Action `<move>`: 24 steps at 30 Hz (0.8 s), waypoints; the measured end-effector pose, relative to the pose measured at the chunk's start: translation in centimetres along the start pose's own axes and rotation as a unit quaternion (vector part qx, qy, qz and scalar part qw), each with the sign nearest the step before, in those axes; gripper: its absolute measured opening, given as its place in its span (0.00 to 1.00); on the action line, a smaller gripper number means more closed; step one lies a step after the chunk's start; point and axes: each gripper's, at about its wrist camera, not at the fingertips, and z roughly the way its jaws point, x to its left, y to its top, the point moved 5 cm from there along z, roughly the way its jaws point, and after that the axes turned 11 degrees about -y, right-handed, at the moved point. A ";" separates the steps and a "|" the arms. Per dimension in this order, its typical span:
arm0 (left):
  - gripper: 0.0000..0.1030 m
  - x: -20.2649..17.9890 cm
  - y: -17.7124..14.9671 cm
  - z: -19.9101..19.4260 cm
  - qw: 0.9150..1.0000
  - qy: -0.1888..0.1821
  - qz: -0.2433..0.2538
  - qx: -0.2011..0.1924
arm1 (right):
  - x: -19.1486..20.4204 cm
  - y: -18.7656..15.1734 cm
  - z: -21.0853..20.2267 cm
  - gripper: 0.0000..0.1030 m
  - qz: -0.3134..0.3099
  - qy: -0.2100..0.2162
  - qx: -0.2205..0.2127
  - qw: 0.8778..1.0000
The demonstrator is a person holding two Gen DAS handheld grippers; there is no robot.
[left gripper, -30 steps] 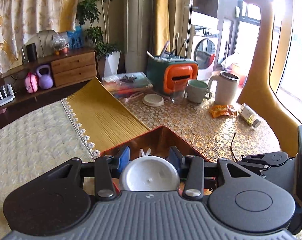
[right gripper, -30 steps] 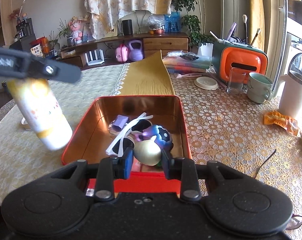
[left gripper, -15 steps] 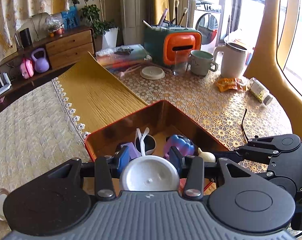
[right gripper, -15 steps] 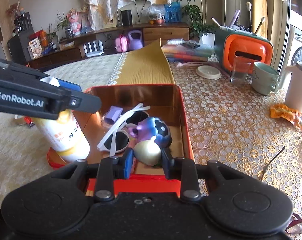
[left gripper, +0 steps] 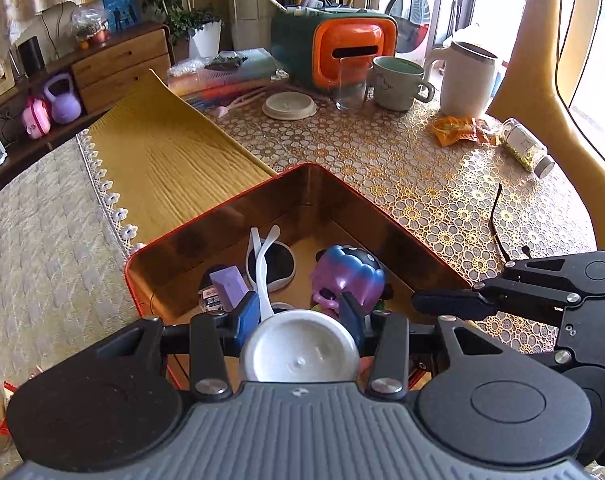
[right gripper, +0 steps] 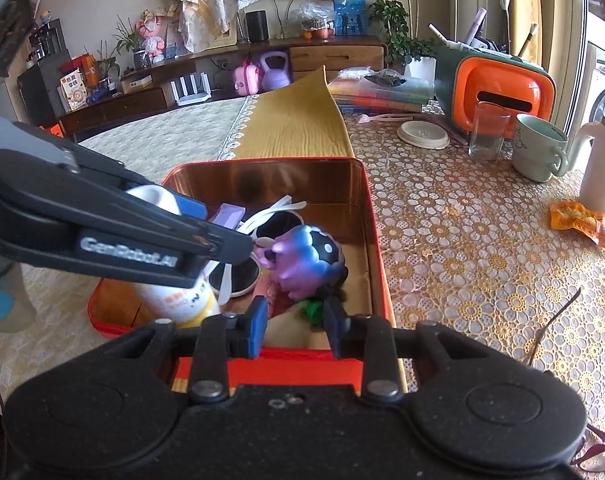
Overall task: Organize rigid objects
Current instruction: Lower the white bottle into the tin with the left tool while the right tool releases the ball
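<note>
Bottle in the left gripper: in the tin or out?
In: the bottle has its base inside the red tin, left gripper clamped on it. Resting: cannot tell.

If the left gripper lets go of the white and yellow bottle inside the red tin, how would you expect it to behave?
The bottle is tall and slim, held tilted over the red tin, so it would probably topple. Its round body may roll against the sunglasses. It looks like rigid plastic, unlikely to break.

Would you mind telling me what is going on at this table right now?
A person is sorting small items into a red tin with two handheld grippers. The left gripper holds a white bottle at the tin's near corner. The right gripper hovers at the tin's edge, jaws apart and empty. White sunglasses and a purple toy lie inside.
</note>
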 end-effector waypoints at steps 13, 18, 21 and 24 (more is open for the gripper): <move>0.42 0.1 2.7 2.5 1.000 0.010 0.003 -0.015 | -0.7 0.1 -0.3 0.34 0.033 -0.004 -0.013 0.999; 0.43 0.6 3.8 4.4 1.000 0.029 -0.004 -0.005 | -0.8 -0.1 -0.2 0.37 0.032 -0.004 -0.008 0.999; 0.43 0.9 3.9 4.9 1.000 0.028 -0.010 0.002 | -0.6 -0.1 -0.3 0.40 0.031 -0.002 -0.007 0.999; 0.58 1.4 3.7 4.9 0.999 0.023 -0.031 0.001 | -0.6 0.0 -0.3 0.44 0.032 -0.001 -0.006 0.999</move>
